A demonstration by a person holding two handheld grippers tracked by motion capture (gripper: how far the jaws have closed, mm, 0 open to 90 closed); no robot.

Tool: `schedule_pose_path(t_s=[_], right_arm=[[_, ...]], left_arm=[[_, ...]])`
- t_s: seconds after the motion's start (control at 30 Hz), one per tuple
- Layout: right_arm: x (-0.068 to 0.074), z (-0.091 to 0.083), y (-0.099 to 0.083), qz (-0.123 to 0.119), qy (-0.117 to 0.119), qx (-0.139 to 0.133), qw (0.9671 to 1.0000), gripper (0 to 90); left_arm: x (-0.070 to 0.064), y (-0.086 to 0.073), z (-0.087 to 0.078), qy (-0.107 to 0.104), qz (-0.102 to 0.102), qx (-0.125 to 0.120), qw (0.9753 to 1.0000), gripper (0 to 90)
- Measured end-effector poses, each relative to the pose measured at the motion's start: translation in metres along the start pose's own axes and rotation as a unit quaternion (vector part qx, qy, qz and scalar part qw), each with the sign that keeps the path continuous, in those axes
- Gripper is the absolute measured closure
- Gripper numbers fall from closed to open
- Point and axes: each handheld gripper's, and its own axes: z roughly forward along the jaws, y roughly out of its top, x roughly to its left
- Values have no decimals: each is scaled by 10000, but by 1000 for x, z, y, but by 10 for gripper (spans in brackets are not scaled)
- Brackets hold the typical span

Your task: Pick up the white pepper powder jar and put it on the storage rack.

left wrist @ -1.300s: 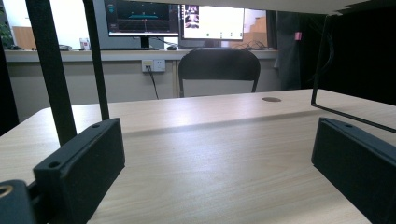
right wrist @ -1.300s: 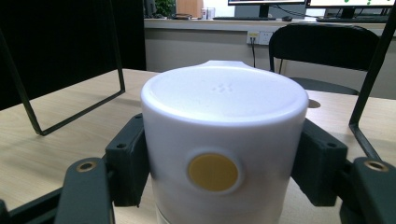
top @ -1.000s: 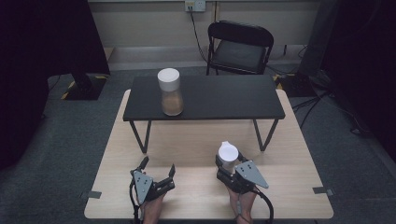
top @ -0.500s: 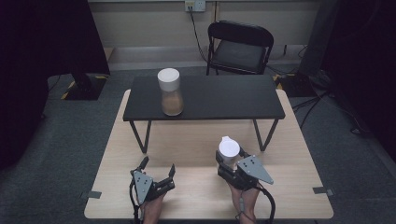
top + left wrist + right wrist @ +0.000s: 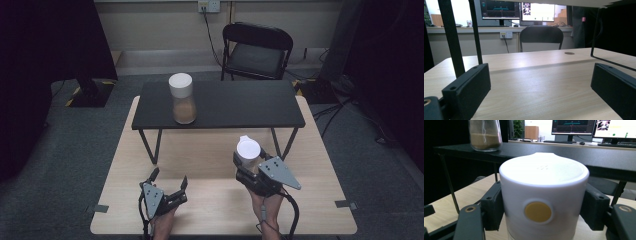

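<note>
High view: the right claw (image 5: pixel 248 162) is clamped on a white round plastic container with a lid (image 5: pixel 248 149), held near the front of the light wooden table (image 5: pixel 210 210).
Grip: black jaws press both sides.
Left claw (image 5: pixel 167 181): jaws wide apart, holding nothing.
Do it well: keep the container straight up and squeeze gently.
Watch out: the small black table (image 5: pixel 235 105) with a glass jar of brown powder (image 5: pixel 182 99) stands close ahead.
</note>
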Motion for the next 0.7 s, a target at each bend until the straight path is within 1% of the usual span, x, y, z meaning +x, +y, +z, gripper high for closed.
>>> schedule_pose_path(t_s=[0.1, 0.13, 0.23, 0.53, 0.7], right_arm=[[-2, 2, 4, -1, 52, -1, 10000, 301], [-1, 3, 10, -47, 47, -2, 10000, 301], [-2, 5, 18, -88, 82, -29, 9999, 301], [-6, 12, 39, -196, 137, -90, 9997, 301], [-10, 15, 51, -246, 225, -193, 9993, 301]], left_arm=[[0, 0, 0, 0, 0, -1, 10000, 21], [0, 0, 0, 1, 0, -1, 10000, 21], [0, 0, 0, 3, -1, -1, 10000, 21], [0, 0, 0, 3, -1, -1, 10000, 21], [0, 0, 0, 3, -1, -1, 10000, 22]])
